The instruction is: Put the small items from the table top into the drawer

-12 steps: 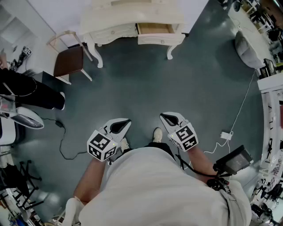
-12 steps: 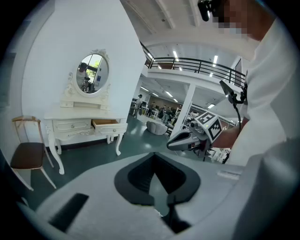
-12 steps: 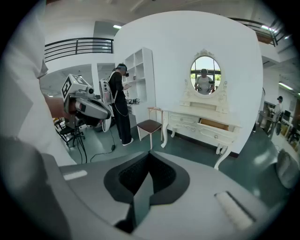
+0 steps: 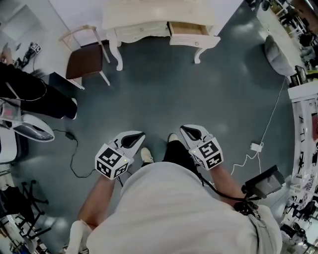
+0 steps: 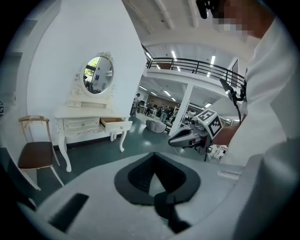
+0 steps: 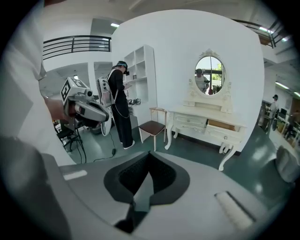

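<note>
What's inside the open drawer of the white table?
Only bare wood shows inside the drawer. Its back part is hidden under the table top.

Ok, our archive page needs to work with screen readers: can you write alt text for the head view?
Seen from above, a person holds the left tool and right tool, both shut and empty, in front of them over a dark floor. Ahead stands a white dressing table with one drawer pulled open and a brown-seated chair beside it.
</note>
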Demonstrator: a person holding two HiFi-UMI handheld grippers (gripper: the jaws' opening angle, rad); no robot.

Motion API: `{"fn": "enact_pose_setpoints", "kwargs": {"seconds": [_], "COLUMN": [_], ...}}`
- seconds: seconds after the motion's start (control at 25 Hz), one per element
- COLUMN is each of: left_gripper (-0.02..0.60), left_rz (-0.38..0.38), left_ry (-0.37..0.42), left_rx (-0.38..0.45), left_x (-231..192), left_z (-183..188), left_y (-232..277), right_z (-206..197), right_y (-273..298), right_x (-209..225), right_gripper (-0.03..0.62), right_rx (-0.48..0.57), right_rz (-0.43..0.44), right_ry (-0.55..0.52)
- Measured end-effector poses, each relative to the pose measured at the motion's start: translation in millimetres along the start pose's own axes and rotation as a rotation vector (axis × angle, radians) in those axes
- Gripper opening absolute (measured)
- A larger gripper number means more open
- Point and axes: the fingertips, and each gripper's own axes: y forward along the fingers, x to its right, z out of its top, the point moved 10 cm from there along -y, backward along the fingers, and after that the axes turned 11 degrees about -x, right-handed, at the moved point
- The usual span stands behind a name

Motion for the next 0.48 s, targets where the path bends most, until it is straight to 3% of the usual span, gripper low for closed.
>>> {"fn": "enact_pose_setpoints", "kwargs": {"seconds": [0.16,0.2,0.24,0.48], "left_gripper": [0.0,0.0,0.0,0.034], "left_rz": [-0.022,-0.026,-0.025,0.022], "left_ry": [-0.017,-0.01,-0.001,0.012], "left_rx": [0.033,0.04,0.044,0.027], "left_x": [-22.0,-27.4,-34.0,-93.4], "left_z": [10.2,17.6,26.0,88.6], "left_y": [12.9,18.8,24.9,56.6], "right_z": [9.3,12.0,15.7,65.3], "right_y": [9.6,13.2,18.2,62.5], "right_x": [14.4,24.0,35.1,120.5], "right_gripper": [0.01,0.059,0.088,0.106], "right_rx": [0.001,0.003,0.007,0.057], "right_rz": [-0.021,-0.025,-0.027,-0.025], "right_ry": [0.028,0.039,0.05,0.062]}}
